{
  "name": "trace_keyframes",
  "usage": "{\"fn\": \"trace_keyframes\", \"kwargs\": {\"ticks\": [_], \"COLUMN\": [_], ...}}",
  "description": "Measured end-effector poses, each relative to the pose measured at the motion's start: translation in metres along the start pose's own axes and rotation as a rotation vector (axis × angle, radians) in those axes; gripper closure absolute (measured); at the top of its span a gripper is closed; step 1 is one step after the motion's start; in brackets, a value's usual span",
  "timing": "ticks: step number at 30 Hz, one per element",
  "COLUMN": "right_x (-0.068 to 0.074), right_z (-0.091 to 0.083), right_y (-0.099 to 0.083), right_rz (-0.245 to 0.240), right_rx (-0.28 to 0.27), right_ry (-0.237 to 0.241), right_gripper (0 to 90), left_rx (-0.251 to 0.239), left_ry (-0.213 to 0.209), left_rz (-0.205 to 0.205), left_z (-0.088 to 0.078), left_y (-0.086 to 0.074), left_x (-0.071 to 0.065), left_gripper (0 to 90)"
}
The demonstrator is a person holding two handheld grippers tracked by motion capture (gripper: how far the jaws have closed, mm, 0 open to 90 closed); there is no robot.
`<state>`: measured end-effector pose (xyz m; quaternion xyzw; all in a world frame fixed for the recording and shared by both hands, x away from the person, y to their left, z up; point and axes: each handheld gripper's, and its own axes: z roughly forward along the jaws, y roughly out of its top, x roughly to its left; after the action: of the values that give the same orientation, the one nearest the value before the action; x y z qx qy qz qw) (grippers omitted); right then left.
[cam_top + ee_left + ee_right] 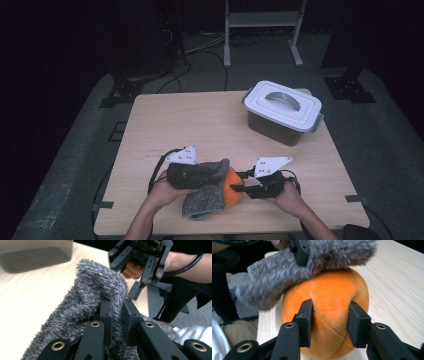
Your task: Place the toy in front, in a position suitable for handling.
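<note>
- The left tongs (116, 315) are clenched on a fold of the grey fuzzy cloth (95, 290), which drapes over the orange plush ball (329, 305); a shallow pinch could let the fabric slide off.
- The right tongs (329, 322) straddle the ball, pads against its sides; the soft ball may squirt out toward the near bench (165, 120) edge beside it.
- Behind the ball, the lidded container (282, 112) stands well apart.

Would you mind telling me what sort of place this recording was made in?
Probably a lab or studio set up for recording: a bare wooden table stands alone on grey carpet, dark curtains hang around it, and cables trail past a metal stand behind.
</note>
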<state>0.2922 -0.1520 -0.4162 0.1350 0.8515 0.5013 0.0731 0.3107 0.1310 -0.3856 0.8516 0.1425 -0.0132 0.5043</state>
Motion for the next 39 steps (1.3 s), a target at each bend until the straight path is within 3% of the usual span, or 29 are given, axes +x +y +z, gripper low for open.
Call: {"fn": "trace_keyframes", "kwargs": {"ticks": [5, 7, 10, 13, 15, 17, 19, 23, 25, 26, 28, 30, 33, 35, 37, 39], "right_x": [-0.012, -0.016, -0.019, -0.021, -0.019, -0.015, -0.009, 0.003, 0.004, 0.002, -0.003, -0.01, -0.021, -0.024, -0.022, -0.02], "right_z": [-0.006, -0.006, -0.006, -0.005, -0.001, 0.0, -0.004, -0.008, -0.008, -0.008, -0.007, -0.007, -0.01, -0.009, -0.004, -0.001], "right_y": [-0.007, -0.007, -0.004, -0.005, -0.007, -0.008, -0.004, 0.005, 0.006, 0.005, 0.001, -0.001, -0.002, -0.003, -0.006, -0.008], "right_rz": [0.032, 0.059, 0.113, 0.153, 0.155, 0.122, 0.053, -0.066, -0.101, -0.104, -0.076, -0.017, 0.125, 0.155, 0.16, 0.162], "right_rx": [0.022, 0.022, 0.025, 0.019, 0.032, 0.028, 0.003, -0.078, -0.073, -0.061, -0.047, -0.02, -0.019, -0.014, 0.018, 0.018], "right_ry": [0.005, 0.01, 0.047, 0.079, 0.069, 0.037, 0.001, -0.054, -0.052, -0.049, -0.033, 0.001, 0.056, 0.076, 0.079, 0.072], "right_gripper": [58.9, 54.6, 37.7, 34.7, 38.7, 48.7, 56.0, 58.7, 58.6, 58.3, 55.1, 45.7, 31.3, 29.7, 30.7, 40.1], "left_rx": [0.013, 0.005, 0.009, 0.018, 0.033, 0.033, 0.017, -0.037, -0.044, -0.025, 0.004, 0.015, 0.026, 0.044, 0.058, 0.05], "left_ry": [0.039, 0.019, -0.018, -0.102, -0.1, -0.082, -0.071, -0.041, -0.007, 0.002, -0.001, -0.026, -0.084, -0.132, -0.122, -0.104], "left_rz": [-0.056, -0.079, -0.079, -0.067, -0.05, -0.042, -0.036, -0.009, -0.011, -0.01, -0.027, -0.042, -0.036, -0.028, -0.014, -0.009], "left_z": [-0.01, -0.01, -0.006, 0.003, 0.006, 0.004, 0.001, -0.009, -0.01, -0.009, -0.003, 0.003, 0.009, 0.014, 0.016, 0.013], "left_y": [-0.015, -0.02, -0.019, -0.018, -0.015, -0.013, -0.011, -0.003, -0.002, -0.003, -0.009, -0.013, -0.011, -0.009, -0.006, -0.004], "left_x": [0.015, 0.019, 0.017, 0.012, 0.009, 0.008, 0.008, 0.005, 0.005, 0.006, 0.008, 0.009, 0.005, 0.0, -0.002, -0.002], "left_gripper": [80.1, 80.2, 80.1, 80.0, 79.9, 79.9, 80.1, 80.1, 80.1, 80.1, 80.0, 80.0, 80.0, 79.5, 79.3, 79.4]}}
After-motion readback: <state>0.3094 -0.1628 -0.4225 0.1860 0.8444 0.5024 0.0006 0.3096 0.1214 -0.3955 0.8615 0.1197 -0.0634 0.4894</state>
